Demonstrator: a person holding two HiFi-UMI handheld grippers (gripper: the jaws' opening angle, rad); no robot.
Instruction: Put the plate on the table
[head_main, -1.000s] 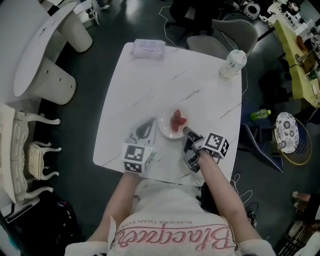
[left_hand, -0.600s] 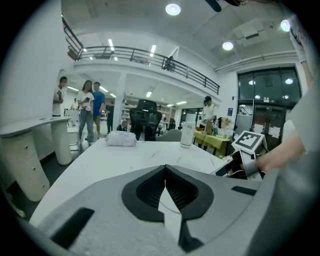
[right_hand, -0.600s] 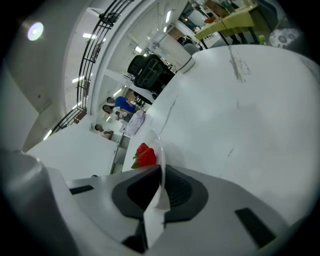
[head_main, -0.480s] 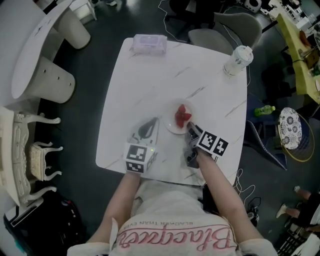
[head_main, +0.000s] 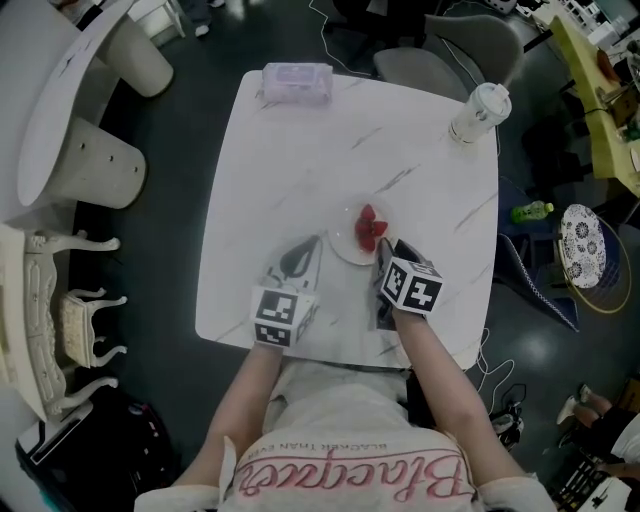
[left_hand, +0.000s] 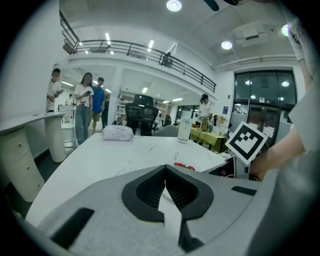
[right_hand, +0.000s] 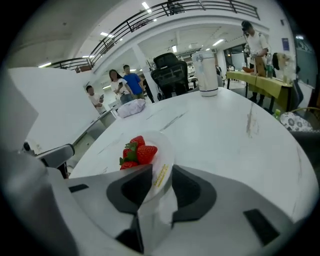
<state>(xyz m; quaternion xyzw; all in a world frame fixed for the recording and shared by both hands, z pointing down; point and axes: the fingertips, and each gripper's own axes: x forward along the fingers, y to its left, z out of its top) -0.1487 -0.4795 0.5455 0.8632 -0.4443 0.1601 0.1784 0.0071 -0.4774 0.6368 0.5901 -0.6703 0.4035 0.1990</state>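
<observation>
Plate (head_main: 345, 247) of strawberries (head_main: 369, 228) in the head view, flat on the white marble bench (head_main: 330, 150) toward its near edge, right tool (head_main: 385, 252) at the plate's near-right rim, left tool (head_main: 303, 250) apart to the plate's left, wrapped packet (head_main: 297, 82) and lidded cup (head_main: 478, 113) at the far corners. Left gripper view: left tool (left_hand: 165, 170) pressed together on nothing, low over the bench, strawberries just beyond its tip, packet and cup farther back, people (left_hand: 82, 107) standing in the room behind. Right gripper view: right tool (right_hand: 161, 172) spread, having just been opening, the plate's near rim in the gap between the two sides and not squeezed, plate down on the bench with the strawberries heaped on its left half, cup far off at the bench's far edge.
</observation>
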